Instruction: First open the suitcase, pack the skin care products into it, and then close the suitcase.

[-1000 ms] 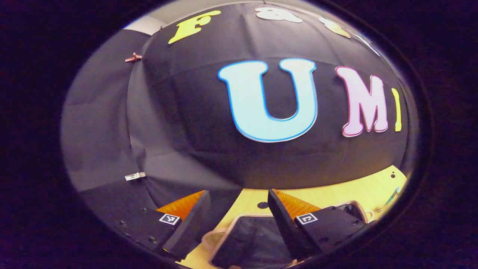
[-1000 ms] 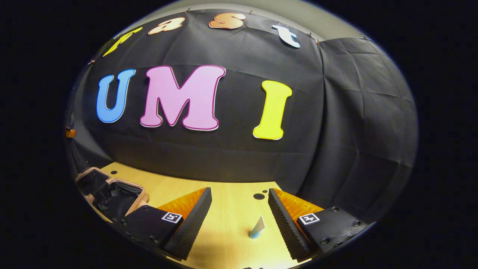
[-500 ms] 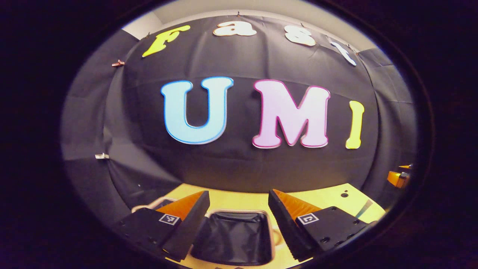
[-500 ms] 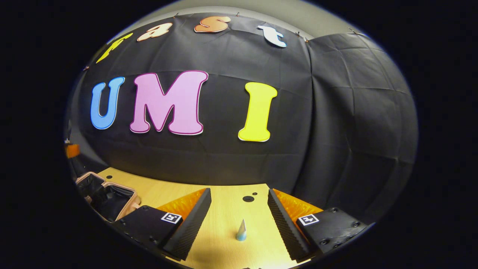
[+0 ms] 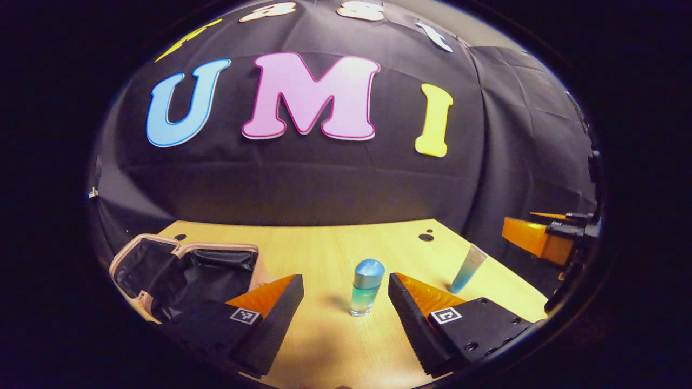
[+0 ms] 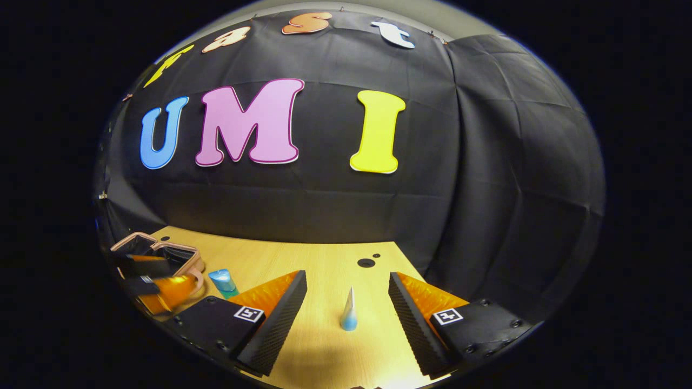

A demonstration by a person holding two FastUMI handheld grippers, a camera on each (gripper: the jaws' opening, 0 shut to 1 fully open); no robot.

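The small suitcase [image 5: 162, 254] lies open at the table's left, beige-rimmed with black lining. A glass bottle [image 5: 366, 286] with a blue cap stands upright just ahead of my left gripper [image 5: 345, 277], which is open, the bottle in line with the gap. A slim blue-tipped tube [image 5: 467, 267] stands upright to its right. In the right gripper view the tube [image 6: 348, 310] stands between the fingers of my open right gripper [image 6: 346, 274], touching neither. The bottle [image 6: 223, 282], the suitcase [image 6: 157, 248] and the left gripper [image 6: 154, 275] sit at that view's left.
The wooden table [image 5: 324, 243] has a few small dark holes near its far edge. Black cloth walls close the back and right side. The right gripper [image 5: 532, 232] hovers at the table's right edge in the left gripper view.
My left gripper has swung right, off the open suitcase, and now faces the bottle. My right gripper stayed facing the tube, with only a small shift; the left gripper came into its view.
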